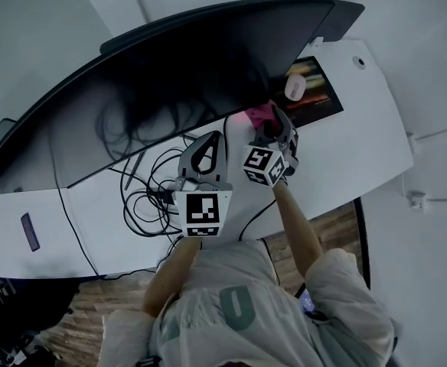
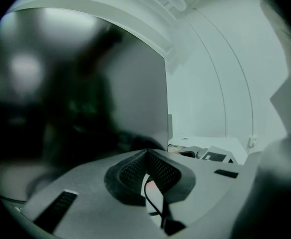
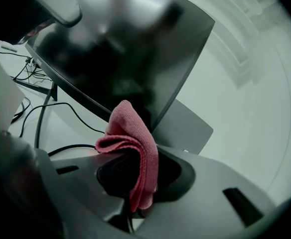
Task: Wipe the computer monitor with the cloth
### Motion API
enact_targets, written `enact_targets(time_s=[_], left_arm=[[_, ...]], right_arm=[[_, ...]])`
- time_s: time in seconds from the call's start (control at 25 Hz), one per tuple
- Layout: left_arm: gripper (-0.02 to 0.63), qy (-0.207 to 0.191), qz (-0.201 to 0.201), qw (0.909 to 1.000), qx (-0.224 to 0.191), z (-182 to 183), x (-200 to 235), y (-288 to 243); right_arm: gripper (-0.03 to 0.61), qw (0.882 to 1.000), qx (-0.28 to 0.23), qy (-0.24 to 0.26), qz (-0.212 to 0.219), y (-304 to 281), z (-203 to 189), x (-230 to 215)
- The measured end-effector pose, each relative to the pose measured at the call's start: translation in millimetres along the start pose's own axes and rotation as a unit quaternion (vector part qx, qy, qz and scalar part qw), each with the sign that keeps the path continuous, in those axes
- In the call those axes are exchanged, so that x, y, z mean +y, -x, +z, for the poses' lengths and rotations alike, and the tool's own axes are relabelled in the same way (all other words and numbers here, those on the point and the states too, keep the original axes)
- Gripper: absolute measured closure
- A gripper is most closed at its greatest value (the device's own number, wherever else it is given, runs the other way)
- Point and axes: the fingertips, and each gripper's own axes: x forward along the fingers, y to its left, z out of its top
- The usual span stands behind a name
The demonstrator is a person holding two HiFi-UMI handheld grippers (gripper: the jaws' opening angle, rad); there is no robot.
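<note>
I am working over a white table [image 1: 365, 147] that stands against a pale wall [image 2: 210, 83], with wood floor [image 1: 327, 224] showing past the table's near edge. A wide, curved monitor [image 1: 170, 75] with a dark screen runs along the far side of the table, straight ahead of both tools.

My right tool [image 1: 269, 127] is pinching the pink cloth [image 3: 135, 151]. The folded cloth is clamped between its jaws, bunches up above their tips and hangs down between them. It sits close to the monitor's lower edge, near the screen's right end; I cannot tell whether it touches the glass.

My left tool [image 2: 146, 152] has its jaws pressed together at the tips with nothing between them. It is just left of the right tool and a little nearer to me, and it points at the screen.

Below and to the left of the left tool, a tangle of black cables [image 1: 143, 197] lies on the table and trails in under the monitor. One cable runs across the table beneath the right tool toward me.

Ahead and to the right of the right tool, a white mouse [image 1: 293, 87] rests on a dark mouse pad [image 1: 323, 104] by the monitor's right end. Far to the left of both tools, a small purple object [image 1: 30, 232] lies flat on the table.
</note>
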Motion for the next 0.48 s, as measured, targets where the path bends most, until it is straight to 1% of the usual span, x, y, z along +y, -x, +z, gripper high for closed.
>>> enact_targets(time_s=[0.36, 0.44, 0.48], left_arm=[[0.598, -0.006, 0.002, 1.0, -0.006, 6, 2, 5], [0.598, -0.005, 0.003, 1.0, -0.006, 7, 3, 7], [0.598, -0.004, 0.004, 1.0, -0.006, 7, 3, 8]], right_arm=[[0.522, 1.0, 0.002, 0.01, -0.004, 1, -3, -2], [0.522, 1.0, 0.016, -0.009, -0.011, 0, -10, -6], [0.522, 0.999, 0.028, -0.035, -0.017, -1, -15, -12]])
